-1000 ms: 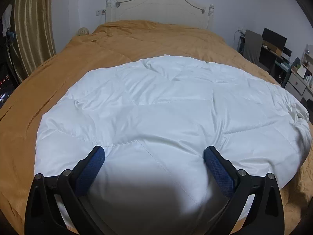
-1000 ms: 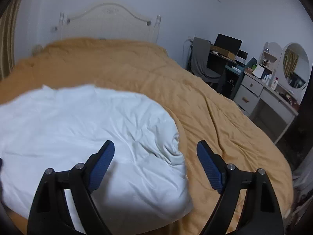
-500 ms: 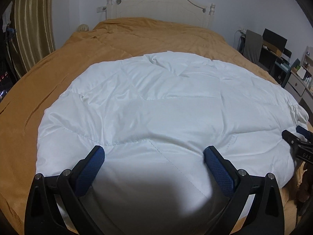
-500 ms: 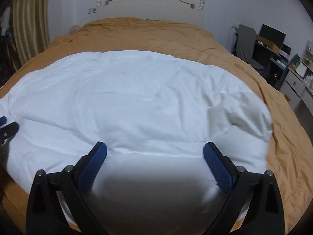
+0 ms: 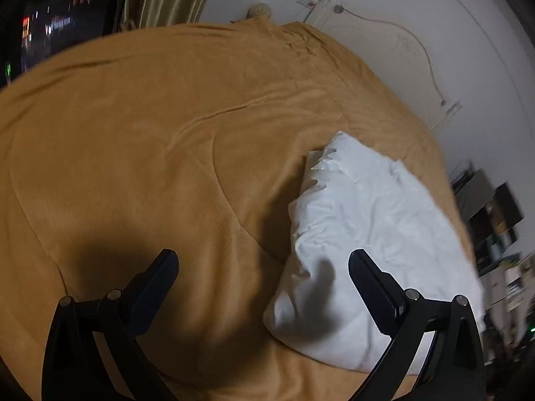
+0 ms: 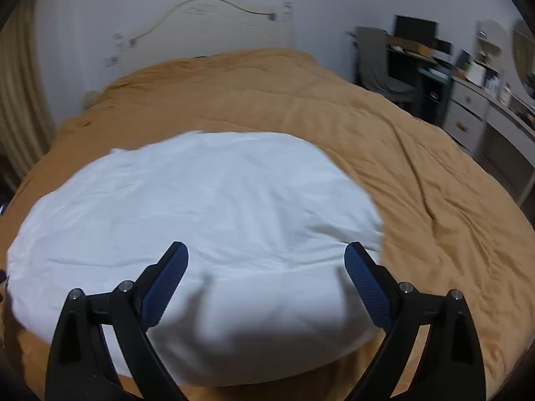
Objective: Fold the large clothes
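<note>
White padded garment (image 6: 200,214) lying flat on the orange bedspread (image 5: 133,153). Left gripper (image 5: 262,260) spread wide, empty, over the bedspread; right gripper (image 6: 265,255) wide, closing slightly, empty above the garment.

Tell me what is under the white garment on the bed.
The white garment lies on an orange-brown bedspread, which shows all around it. Whatever sits directly beneath its middle is covered and cannot be seen.

My left wrist view: rolled, angled down, close over bedspread (image 5: 140,153). My right wrist view: level, downward, faces headboard (image 6: 207,23). Both share white garment (image 6: 200,207).
</note>
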### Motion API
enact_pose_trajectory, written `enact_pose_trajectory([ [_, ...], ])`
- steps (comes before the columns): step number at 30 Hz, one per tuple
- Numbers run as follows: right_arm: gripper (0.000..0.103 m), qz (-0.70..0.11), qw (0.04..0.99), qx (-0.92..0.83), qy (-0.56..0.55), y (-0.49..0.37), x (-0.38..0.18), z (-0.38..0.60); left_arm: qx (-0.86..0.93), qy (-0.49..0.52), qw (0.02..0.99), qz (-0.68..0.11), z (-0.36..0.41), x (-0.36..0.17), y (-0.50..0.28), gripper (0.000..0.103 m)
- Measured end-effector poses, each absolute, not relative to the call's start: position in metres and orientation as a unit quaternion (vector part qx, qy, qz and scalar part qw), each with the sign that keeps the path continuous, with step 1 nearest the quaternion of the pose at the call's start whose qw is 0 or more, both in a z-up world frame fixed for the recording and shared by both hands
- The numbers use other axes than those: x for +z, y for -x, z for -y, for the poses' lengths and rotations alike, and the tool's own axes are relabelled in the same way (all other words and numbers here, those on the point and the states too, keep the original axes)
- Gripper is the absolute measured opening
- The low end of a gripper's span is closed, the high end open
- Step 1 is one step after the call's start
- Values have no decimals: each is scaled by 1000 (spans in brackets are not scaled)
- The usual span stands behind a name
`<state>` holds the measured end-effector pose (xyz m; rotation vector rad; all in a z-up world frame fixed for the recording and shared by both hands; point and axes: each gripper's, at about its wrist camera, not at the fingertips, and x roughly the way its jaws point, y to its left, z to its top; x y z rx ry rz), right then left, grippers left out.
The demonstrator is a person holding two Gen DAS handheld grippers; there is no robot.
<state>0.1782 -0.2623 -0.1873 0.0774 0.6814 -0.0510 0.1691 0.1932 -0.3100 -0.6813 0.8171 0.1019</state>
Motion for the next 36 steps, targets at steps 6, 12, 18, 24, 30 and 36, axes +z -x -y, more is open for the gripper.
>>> enact_pose_trajectory([
  [6, 98, -422, 905, 1, 48, -224, -259, 213, -47, 497, 760, -416, -198, -357, -152, 102],
  [12, 103, -416, 909, 12, 29, -229, -266, 222, -113, 492, 765, -400, -172, -350, -174, 102],
  [18, 103, -415, 909, 10, 30, -225, -261, 223, -123, 462, 773, -417, -138, -357, -211, 102],
  [24, 103, -416, 909, 7, 29, -223, -260, 223, -132, 458, 782, -402, -124, -353, -254, 102],
  [30, 78, -412, 911, 10, 0, -215, -241, 227, -99, 400, 814, -409, -116, -349, -252, 52],
  [36, 11, -448, 885, 91, -90, -197, -194, 215, -90, 378, 823, -415, -109, -340, -248, 49],
])
